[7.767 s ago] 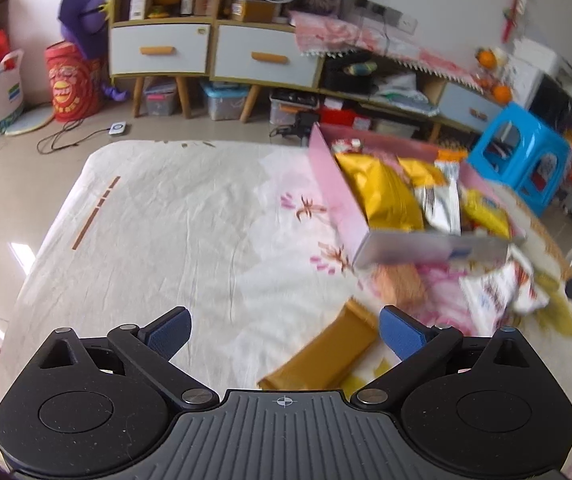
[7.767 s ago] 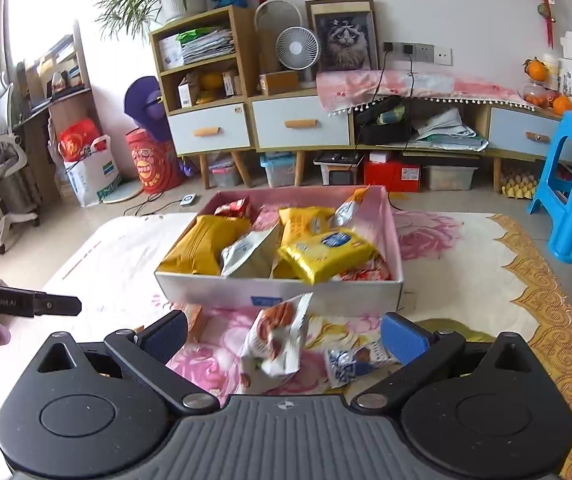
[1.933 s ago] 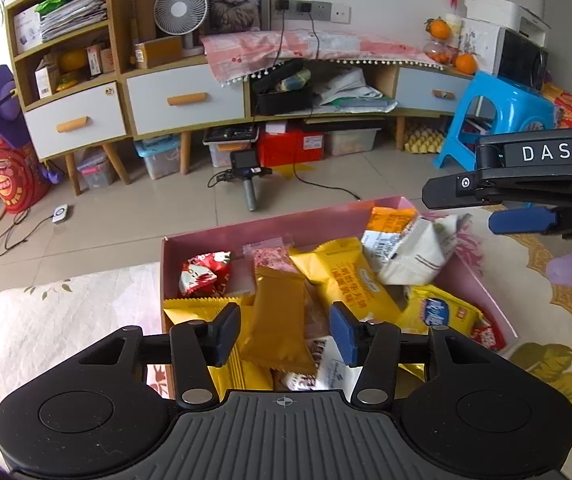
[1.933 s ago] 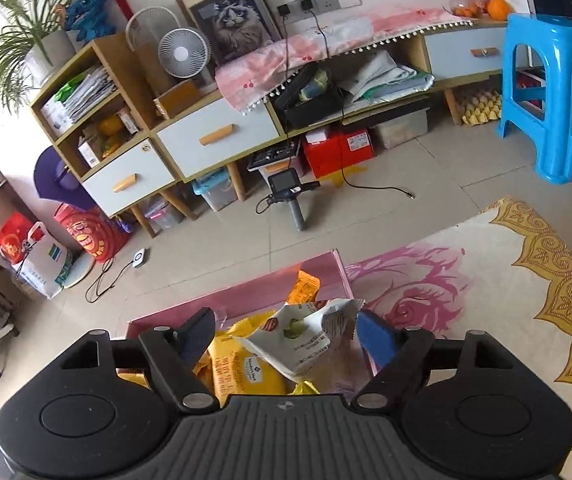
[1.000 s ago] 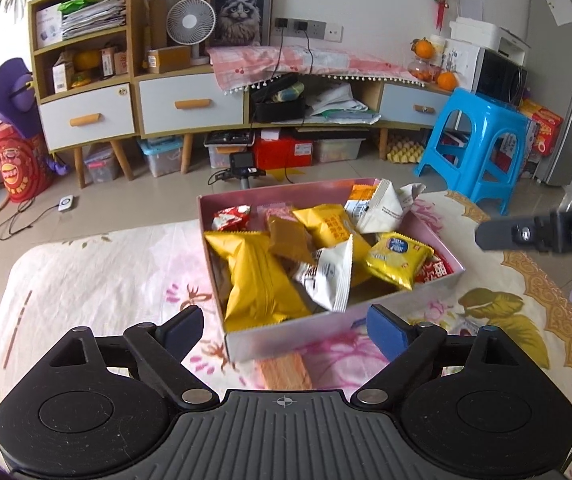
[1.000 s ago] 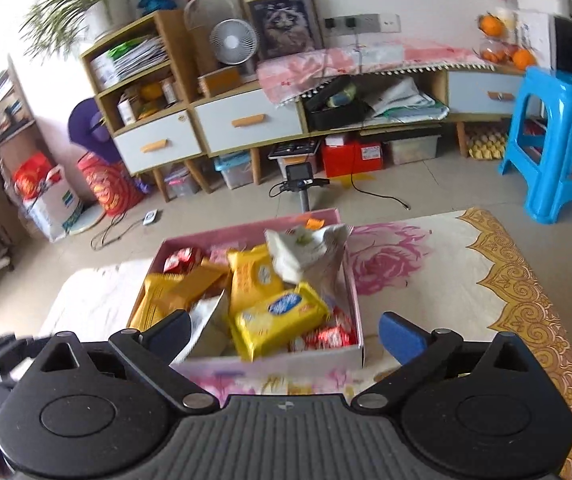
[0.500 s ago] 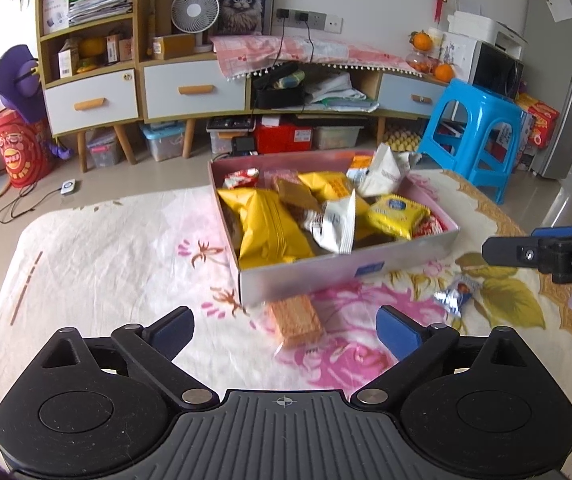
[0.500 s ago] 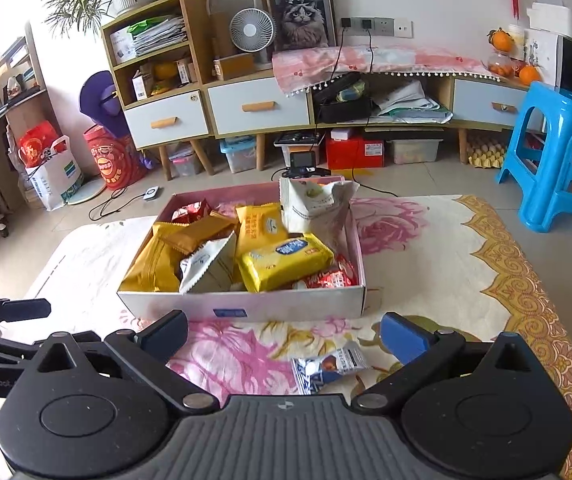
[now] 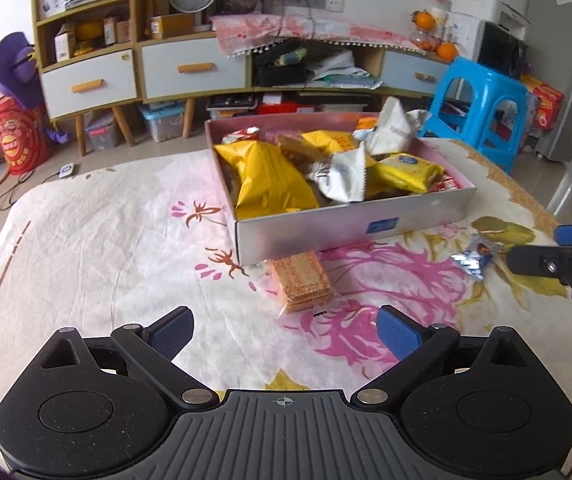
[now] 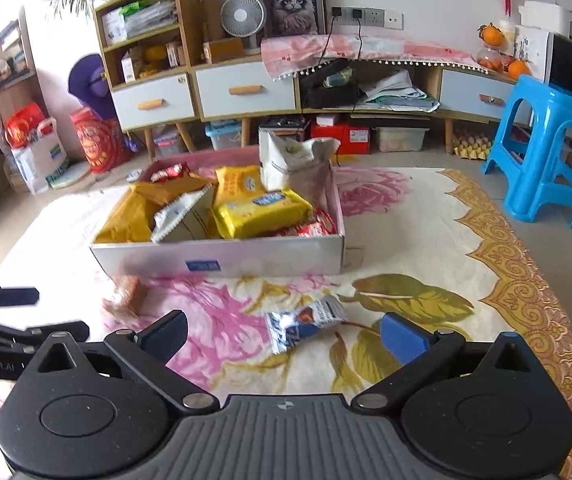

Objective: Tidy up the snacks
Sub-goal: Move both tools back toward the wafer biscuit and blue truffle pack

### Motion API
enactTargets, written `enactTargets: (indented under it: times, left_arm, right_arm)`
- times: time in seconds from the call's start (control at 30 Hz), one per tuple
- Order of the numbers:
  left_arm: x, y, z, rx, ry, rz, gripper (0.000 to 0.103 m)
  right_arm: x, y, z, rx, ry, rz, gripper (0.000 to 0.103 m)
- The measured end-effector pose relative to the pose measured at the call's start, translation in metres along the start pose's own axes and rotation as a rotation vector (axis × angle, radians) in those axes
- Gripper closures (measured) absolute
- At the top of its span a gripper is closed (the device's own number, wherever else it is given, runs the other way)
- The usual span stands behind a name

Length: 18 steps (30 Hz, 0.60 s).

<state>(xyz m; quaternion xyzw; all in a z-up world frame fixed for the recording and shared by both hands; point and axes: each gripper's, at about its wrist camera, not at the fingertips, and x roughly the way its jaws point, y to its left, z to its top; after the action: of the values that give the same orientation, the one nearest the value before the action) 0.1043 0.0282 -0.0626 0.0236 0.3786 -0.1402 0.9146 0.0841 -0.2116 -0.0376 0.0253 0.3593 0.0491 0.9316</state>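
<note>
Two sets of tongs I hold apart and empty: my left tongs (image 9: 284, 332) above the wafer pack (image 9: 301, 281), my right tongs (image 10: 283, 336) over the silver-blue packet (image 10: 306, 322). Both snacks lie on the floral tabletop (image 9: 97, 240) before the snack-filled box (image 9: 350, 228).

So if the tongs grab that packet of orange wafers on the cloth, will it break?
Perhaps. The wafer packet looks like a flat, stiff stack, so hard squeezing could crack it. Its clear wrapper looks smooth and may slip. It lies flat, so it probably won't roll.
</note>
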Motion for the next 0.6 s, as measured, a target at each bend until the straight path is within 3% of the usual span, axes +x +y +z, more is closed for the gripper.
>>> enactTargets:
  times: [0.13,0.2,0.37,0.6]
  left_arm:
    - [0.015,0.002,0.001,-0.092,0.011,0.007,0.004]
    - [0.021,-0.001,0.002,-0.121,0.009,-0.006,0.004]
    - [0.036,-0.013,-0.001,-0.077,0.003,0.017,0.004]
    - [0.049,-0.019,-0.002,-0.061,-0.013,0.031,0.005]
  right_arm:
    - [0.007,0.005,-0.004,-0.045,-0.001,-0.035,0.008]
    - [0.011,0.004,-0.004,-0.063,-0.008,0.000,0.008]
    - [0.028,0.003,-0.007,-0.081,0.000,0.017,0.008]
    - [0.050,-0.004,-0.011,-0.096,0.046,-0.023,0.008]
